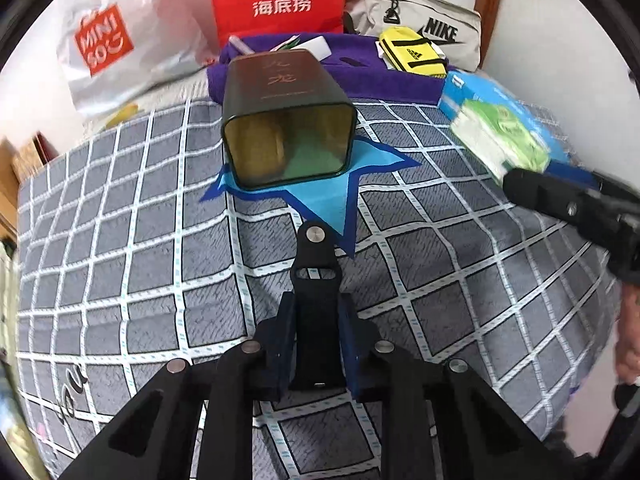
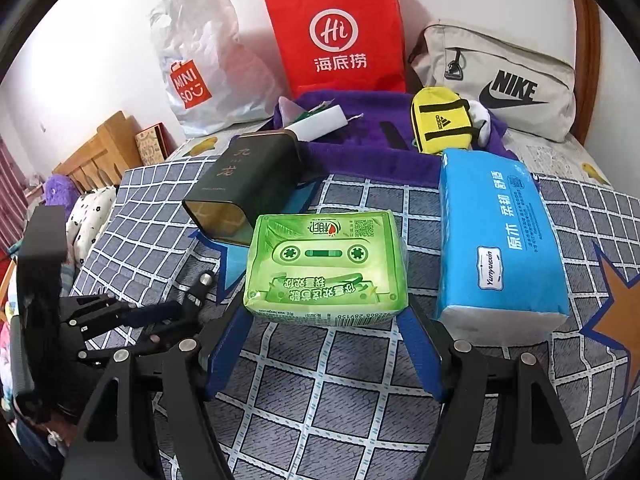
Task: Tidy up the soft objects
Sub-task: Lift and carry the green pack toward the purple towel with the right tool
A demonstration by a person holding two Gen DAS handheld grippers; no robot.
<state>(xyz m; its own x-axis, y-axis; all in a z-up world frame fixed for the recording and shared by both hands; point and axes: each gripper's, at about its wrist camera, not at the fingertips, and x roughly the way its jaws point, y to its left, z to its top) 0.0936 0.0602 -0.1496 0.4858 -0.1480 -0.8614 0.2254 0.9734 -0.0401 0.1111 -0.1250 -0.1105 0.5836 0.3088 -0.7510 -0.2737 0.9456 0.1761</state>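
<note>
My right gripper (image 2: 326, 320) is shut on a green tissue pack (image 2: 326, 266), its blue fingers (image 2: 230, 344) pressing both sides; the pack also shows in the left wrist view (image 1: 502, 142). A larger blue tissue pack (image 2: 498, 240) lies just right of it on the checked bedspread (image 2: 320, 400). My left gripper (image 1: 316, 320) is shut and empty, hovering over the bedspread short of a dark tin (image 1: 286, 120) lying on its side, open end toward me, on a blue star patch (image 1: 320, 196).
A purple towel (image 2: 360, 152) at the back holds a yellow pouch (image 2: 442, 120) and a white roll (image 2: 316, 124). Behind stand a Miniso bag (image 2: 200, 68), a red paper bag (image 2: 340, 36) and a grey Nike bag (image 2: 500, 80). A wooden headboard (image 2: 100, 152) is left.
</note>
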